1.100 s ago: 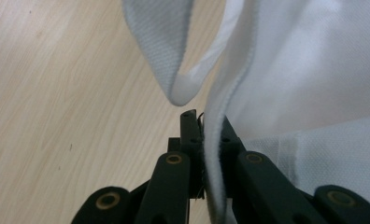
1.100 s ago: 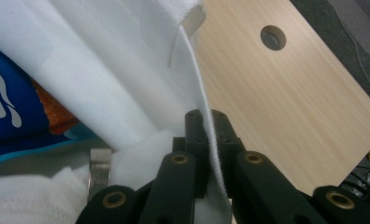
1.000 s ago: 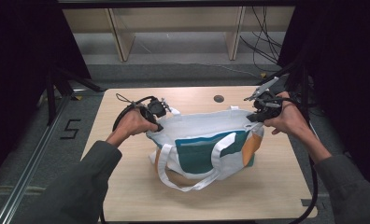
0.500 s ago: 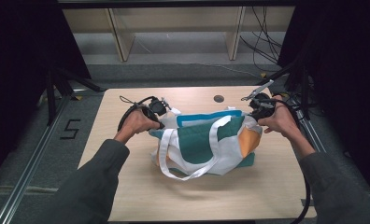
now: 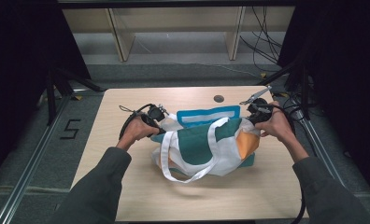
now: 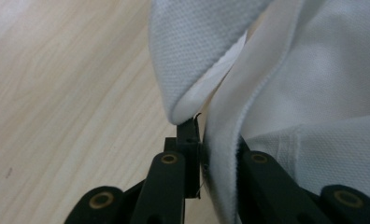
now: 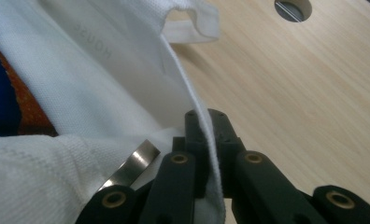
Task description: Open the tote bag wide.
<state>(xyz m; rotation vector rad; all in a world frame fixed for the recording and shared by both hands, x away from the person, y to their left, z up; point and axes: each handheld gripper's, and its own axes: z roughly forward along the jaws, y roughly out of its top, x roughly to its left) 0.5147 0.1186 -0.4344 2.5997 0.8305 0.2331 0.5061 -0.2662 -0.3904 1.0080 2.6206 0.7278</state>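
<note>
Left gripper (image 6: 197, 154): jaws closed tight on a white fabric edge of the bag (image 5: 206, 144), pinching the hem between the pads. Right gripper (image 7: 206, 154): also clamped on a white hem, jaws nearly together with the cloth running between them.

In the high view, left gripper (image 5: 154, 115) sits at the bag's left end, right gripper (image 5: 257, 111) at its right end, each held by a hand. Bag lies mid-table (image 5: 127, 196), teal, white and orange panels, blue-bordered flap folded up at the back, white strap (image 5: 192, 175) looping toward the front edge.

Grips at opposite ends look meant to spread or fold the bag evenly; pulling apart keeps the fabric taut. Judging by the raised back flap, a fold is partway. Cable hole (image 5: 219, 98) sits behind the bag, clear of it.
</note>
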